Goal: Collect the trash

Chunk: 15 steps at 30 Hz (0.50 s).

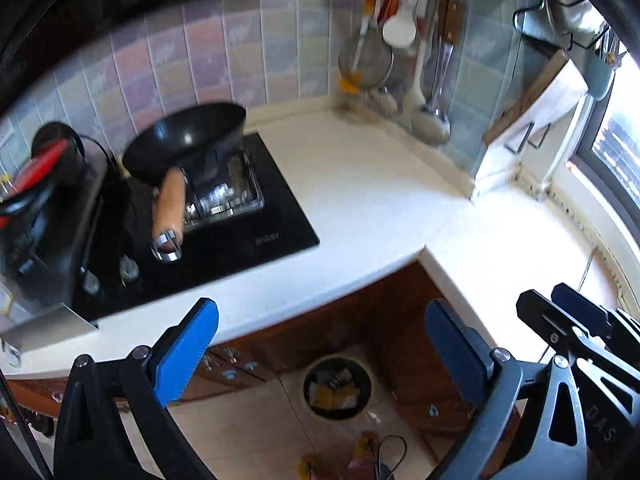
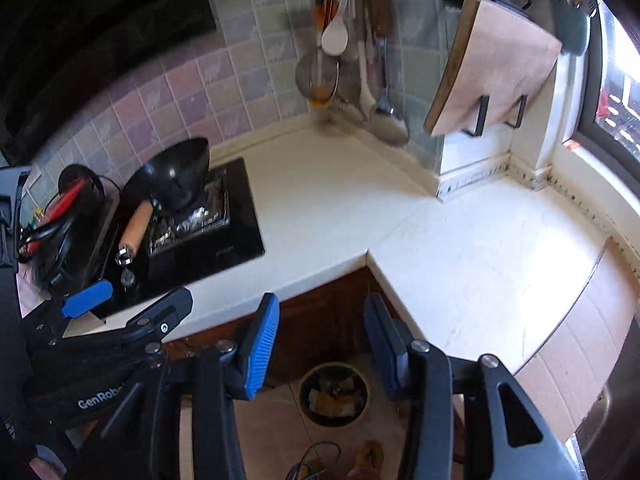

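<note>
Apparently trash is already binned: round dark waste bin holds scraps; both grippers are seen open, empty; next, countertop is to be rechecked.

Glossy black glass hob, wooden wok handle, smooth white countertop, glazed wall tiles

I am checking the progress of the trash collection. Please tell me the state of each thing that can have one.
Round trash bin on the floor: uncovered, holding trash.
Black wok with wooden handle: empty, on the stove.
Black glass stove: no flame visible.
Left gripper: open, empty.
Right gripper: open, empty.
Wooden cutting board: on wall hooks.
</note>
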{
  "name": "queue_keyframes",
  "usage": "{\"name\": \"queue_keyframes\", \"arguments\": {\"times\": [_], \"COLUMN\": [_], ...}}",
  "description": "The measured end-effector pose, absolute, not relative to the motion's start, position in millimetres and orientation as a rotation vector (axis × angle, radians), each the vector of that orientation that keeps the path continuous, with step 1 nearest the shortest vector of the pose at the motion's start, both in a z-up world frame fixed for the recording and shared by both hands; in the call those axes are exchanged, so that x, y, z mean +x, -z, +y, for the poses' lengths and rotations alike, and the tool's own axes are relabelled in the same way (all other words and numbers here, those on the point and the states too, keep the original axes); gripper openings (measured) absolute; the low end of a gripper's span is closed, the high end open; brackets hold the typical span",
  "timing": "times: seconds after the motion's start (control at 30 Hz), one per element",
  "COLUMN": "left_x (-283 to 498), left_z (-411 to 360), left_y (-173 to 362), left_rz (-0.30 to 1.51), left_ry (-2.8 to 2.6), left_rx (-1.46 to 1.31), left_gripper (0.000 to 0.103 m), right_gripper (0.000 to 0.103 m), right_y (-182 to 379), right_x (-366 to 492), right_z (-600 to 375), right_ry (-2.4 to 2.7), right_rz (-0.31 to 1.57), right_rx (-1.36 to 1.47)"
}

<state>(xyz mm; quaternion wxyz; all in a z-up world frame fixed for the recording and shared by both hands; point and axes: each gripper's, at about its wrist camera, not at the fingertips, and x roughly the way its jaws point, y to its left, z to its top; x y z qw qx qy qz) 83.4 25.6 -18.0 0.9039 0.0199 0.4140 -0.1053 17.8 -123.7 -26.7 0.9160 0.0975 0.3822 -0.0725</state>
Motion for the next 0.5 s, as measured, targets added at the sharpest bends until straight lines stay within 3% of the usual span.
{"name": "queue_keyframes", "arguments": {"times": [0.13, 0.5], "left_x": [82.2, 88.2], "left_z": [23.6, 8.7], "left_y": [-2.0, -7.6], "left_rz": [0.802, 0.796], "left_ry": [0.209, 0.210], "left_rx": [0.016, 0.001], "left_gripper": [0.102, 0.102], "right_gripper": [0.054, 0.055], "right_y": [10.9, -0.7], "right_x": [13.3, 13.2], "right_z": [-126.1, -142.1], "right_ry": [0.169, 0.193], "right_rz": [0.756, 0.740], "right_rx": [0.196, 0.195]}}
